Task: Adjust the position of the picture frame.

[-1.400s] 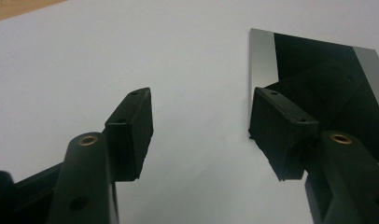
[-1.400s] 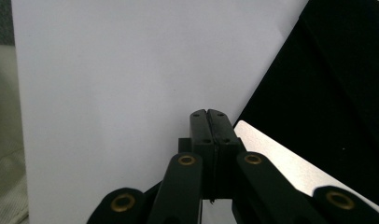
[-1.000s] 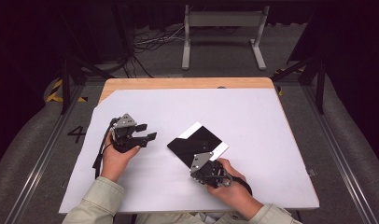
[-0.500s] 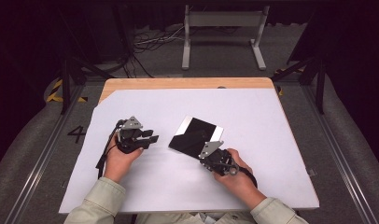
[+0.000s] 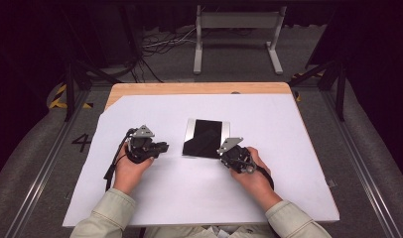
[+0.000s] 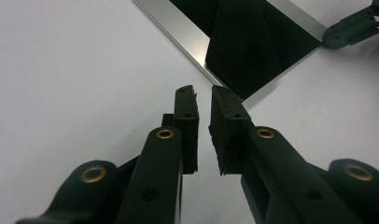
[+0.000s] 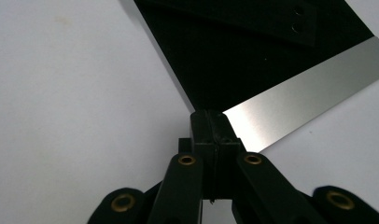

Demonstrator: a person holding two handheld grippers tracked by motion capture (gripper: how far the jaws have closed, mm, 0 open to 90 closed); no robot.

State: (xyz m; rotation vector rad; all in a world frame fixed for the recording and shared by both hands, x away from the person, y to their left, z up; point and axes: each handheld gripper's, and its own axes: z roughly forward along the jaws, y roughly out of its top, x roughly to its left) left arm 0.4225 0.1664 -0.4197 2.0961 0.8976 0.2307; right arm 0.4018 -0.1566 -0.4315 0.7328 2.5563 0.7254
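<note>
Black cloth [image 5: 205, 138] lay on a silver metal plate [image 5: 189, 136] mid-table on the white sheet [image 5: 189, 198]; in the left gripper view it looked folded, a doubled layer over part of it.

Right gripper [image 5: 228, 154] sat at the plate's near right corner, jaws pressed together at the cloth's corner [image 7: 204, 105]; whether they actually pinched fabric I couldn't tell.

Left gripper [image 5: 162, 147] hovered just left of the plate, jaws had just been closing, a narrow gap left, nothing between them [image 6: 204, 100].

Judgement: early to mid stage. Cloth positioned, maybe part-folded; left still had no grip. The remaining fold or lift was not started.
</note>
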